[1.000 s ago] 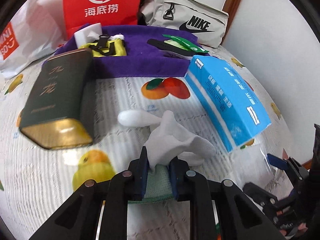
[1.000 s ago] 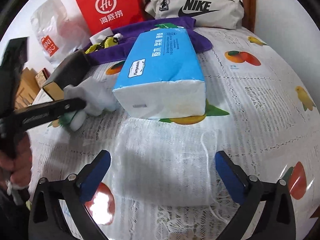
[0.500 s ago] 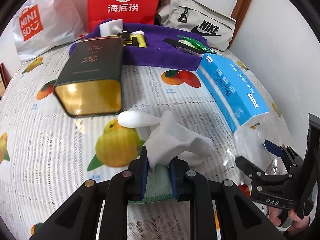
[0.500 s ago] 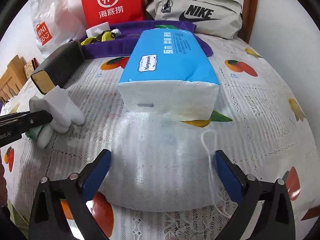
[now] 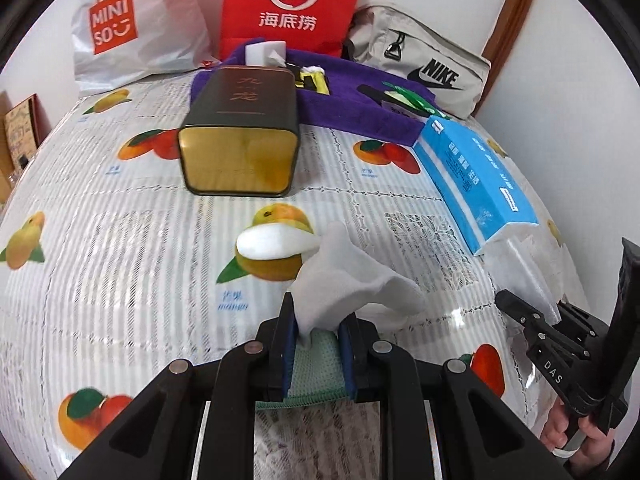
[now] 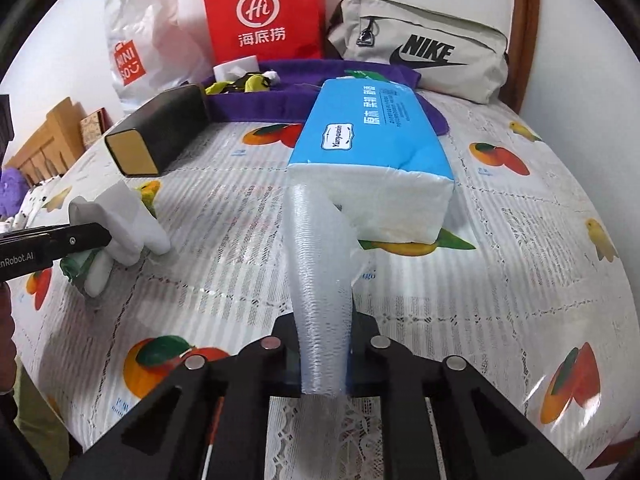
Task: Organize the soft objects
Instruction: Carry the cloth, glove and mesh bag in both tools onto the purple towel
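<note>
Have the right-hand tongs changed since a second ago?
Yes. The right tongs, wide apart before, are closing on a clear plastic sheet in front of the blue tissue pack.

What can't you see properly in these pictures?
- Left wrist view: the glove's green cuff is mostly hidden between the left claw's pads.
- Right wrist view: the right claw's pads are hidden behind the clear plastic bag.
- The tin's far end faces away.

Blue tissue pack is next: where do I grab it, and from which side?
Likely the near white end of the blue tissue pack, from this side and above, jaws across its short width. It lies flat, running away from the right camera, with its long sides free and its far end by the purple cloth. Clear film drapes that end's left part, so favour the right.
</note>
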`<state>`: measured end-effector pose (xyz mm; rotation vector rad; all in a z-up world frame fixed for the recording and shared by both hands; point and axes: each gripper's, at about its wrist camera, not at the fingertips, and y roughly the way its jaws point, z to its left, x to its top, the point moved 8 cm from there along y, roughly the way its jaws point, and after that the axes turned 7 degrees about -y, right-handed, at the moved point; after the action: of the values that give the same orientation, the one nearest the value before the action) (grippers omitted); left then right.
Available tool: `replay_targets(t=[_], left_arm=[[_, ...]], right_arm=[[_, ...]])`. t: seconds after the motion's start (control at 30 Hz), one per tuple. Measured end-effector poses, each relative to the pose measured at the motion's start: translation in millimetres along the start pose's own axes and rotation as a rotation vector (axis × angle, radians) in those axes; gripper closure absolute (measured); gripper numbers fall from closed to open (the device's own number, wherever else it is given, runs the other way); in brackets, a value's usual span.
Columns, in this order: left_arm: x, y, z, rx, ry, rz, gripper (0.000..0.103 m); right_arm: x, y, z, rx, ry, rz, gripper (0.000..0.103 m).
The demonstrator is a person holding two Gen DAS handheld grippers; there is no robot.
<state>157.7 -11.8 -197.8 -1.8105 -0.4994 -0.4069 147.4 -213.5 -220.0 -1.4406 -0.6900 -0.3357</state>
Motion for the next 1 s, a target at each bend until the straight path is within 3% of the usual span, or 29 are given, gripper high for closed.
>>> replay_targets(t=[0.17, 1.0], left_arm=[[-2.7, -8.3, 2.9, -0.006, -0.022, -0.017, 0.085], [4.7, -51.0, 0.6, -0.014, -0.02, -0.061, 0.085]], right_arm=[[-4.4, -6.2, 3.1, 0.057, 0.007, -0.003, 0.094], [-3.9, -46.3, 1.7, 0.126, 0.004, -0.021, 0.094]])
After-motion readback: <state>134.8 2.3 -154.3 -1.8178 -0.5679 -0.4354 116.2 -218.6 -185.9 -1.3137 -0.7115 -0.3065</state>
